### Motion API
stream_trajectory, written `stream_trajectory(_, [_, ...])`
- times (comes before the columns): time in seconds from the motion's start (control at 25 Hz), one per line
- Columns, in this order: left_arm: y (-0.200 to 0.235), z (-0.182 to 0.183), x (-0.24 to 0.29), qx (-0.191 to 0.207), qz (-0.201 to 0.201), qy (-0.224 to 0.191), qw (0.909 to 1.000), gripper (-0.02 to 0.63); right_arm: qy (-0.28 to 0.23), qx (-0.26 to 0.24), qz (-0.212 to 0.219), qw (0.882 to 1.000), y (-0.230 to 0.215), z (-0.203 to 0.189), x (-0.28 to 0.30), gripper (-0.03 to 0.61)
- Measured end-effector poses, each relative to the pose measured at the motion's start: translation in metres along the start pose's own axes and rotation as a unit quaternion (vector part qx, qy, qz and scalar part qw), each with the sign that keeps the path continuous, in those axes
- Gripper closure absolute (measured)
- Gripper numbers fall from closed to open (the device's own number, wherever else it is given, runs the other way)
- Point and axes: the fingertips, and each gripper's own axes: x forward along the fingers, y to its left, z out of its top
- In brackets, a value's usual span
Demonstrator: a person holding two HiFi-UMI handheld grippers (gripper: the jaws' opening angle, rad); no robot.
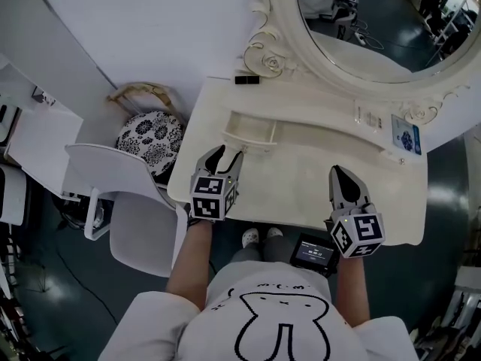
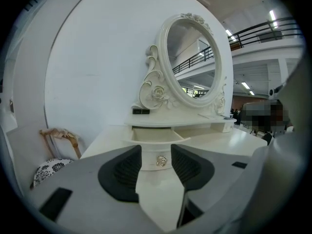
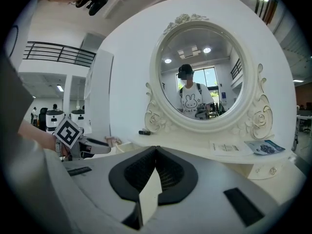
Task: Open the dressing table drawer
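Left tongs [image 1: 228, 156] spread wide, nothing pinched. Drawer [image 1: 252, 131] stands pulled out from dressing table [image 1: 289, 183], just ahead of left tips. Drawer knob [image 2: 161, 161] in line with gap between left jaws, just beyond them, untouched. Right tongs [image 1: 340, 173] pressed together, empty, above tabletop, well right of drawer. Mirror [image 1: 376, 21] beyond right tongs.

The dressing table [image 1: 289, 183] is cream, the cushion [image 1: 150, 140] black-and-white floral, the shelf item [image 1: 246, 79] seemingly black.
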Motion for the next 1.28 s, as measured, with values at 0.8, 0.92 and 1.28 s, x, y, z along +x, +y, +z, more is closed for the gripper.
stream_trajectory(0.8, [-0.032, 0.092, -0.048, 0.021, 0.022, -0.108, 0.9937, 0.509, -0.065, -0.014, 0.030, 0.997, -0.019, 0.067, 0.002, 0.566])
stream_trajectory(0.92, [-0.034, 0.106, -0.052, 0.031, 0.035, -0.132, 0.9902, 0.597, -0.071, -0.030, 0.046, 0.996, -0.015, 0.077, 0.006, 0.566])
stream_trajectory(1.28, [-0.049, 0.142, -0.067, 0.049, 0.025, -0.187, 0.9809, 0.614, -0.086, -0.044, 0.074, 0.993, -0.005, 0.096, 0.011, 0.566])
